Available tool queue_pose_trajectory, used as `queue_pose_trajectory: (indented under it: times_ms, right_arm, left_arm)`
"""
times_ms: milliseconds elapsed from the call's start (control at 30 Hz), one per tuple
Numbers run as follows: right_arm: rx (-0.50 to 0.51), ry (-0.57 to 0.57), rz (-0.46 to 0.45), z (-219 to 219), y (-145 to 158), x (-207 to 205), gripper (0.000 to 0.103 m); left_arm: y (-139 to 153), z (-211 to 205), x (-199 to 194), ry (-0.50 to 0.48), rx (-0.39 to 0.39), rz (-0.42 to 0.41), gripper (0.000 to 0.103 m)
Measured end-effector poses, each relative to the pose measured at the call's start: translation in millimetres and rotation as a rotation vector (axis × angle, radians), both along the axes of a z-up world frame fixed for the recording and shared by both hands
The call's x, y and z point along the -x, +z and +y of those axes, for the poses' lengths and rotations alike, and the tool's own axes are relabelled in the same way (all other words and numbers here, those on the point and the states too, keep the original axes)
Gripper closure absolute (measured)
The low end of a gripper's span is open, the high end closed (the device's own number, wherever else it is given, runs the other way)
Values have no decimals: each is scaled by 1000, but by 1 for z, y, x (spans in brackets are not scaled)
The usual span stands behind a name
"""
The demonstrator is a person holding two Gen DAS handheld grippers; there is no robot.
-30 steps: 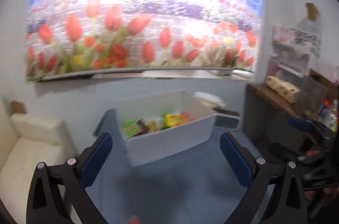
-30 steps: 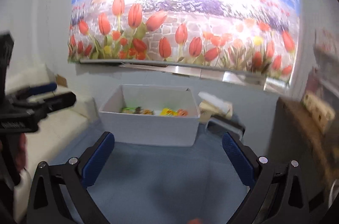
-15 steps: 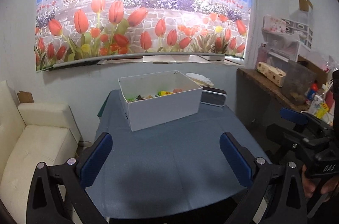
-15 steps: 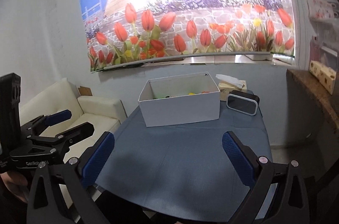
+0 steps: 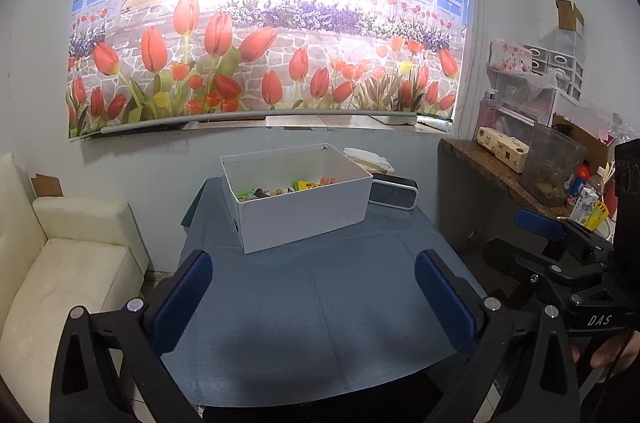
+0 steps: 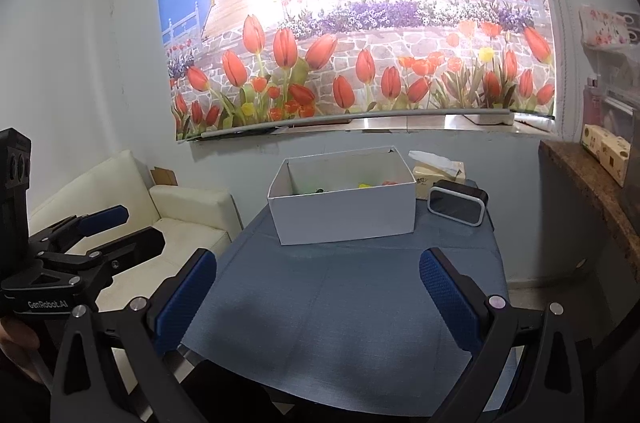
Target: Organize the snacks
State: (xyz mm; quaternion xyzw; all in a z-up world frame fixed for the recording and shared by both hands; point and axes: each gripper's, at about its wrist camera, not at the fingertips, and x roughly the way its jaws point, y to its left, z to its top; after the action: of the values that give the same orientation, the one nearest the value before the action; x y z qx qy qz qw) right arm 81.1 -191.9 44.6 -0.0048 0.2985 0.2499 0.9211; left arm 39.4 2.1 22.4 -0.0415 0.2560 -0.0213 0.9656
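Note:
A white open box [image 5: 304,211] stands at the far end of the blue-clothed table [image 5: 312,303]. Several colourful snack packets [image 5: 288,188] lie inside it; in the right wrist view only their tops [image 6: 362,185] show above the box's [image 6: 344,215] wall. My left gripper [image 5: 316,299] is open and empty, held back over the table's near part. My right gripper [image 6: 318,299] is open and empty too, also well short of the box. Each gripper shows in the other's view: the right one [image 5: 560,263] at the right edge, the left one [image 6: 80,247] at the left edge.
A small black clock [image 6: 458,207] and a tissue pack [image 6: 438,171] sit to the right of the box. A cream sofa [image 5: 60,271] stands left of the table. A brown counter [image 5: 504,175] with boxes and bottles runs along the right. A tulip poster [image 5: 264,23] hangs on the wall behind.
Both grippers have pulled back and away from the box, which now looks smaller and farther. Both stayed open and empty.

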Motion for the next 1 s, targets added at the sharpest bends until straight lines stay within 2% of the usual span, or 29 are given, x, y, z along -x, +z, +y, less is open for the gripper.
queue_pose_trajectory:
  times_ms: [1000]
  right_arm:
    - [-5, 18, 0, 3, -2, 2, 0]
  left_arm:
    - [-5, 1, -2, -7, 8, 18, 0]
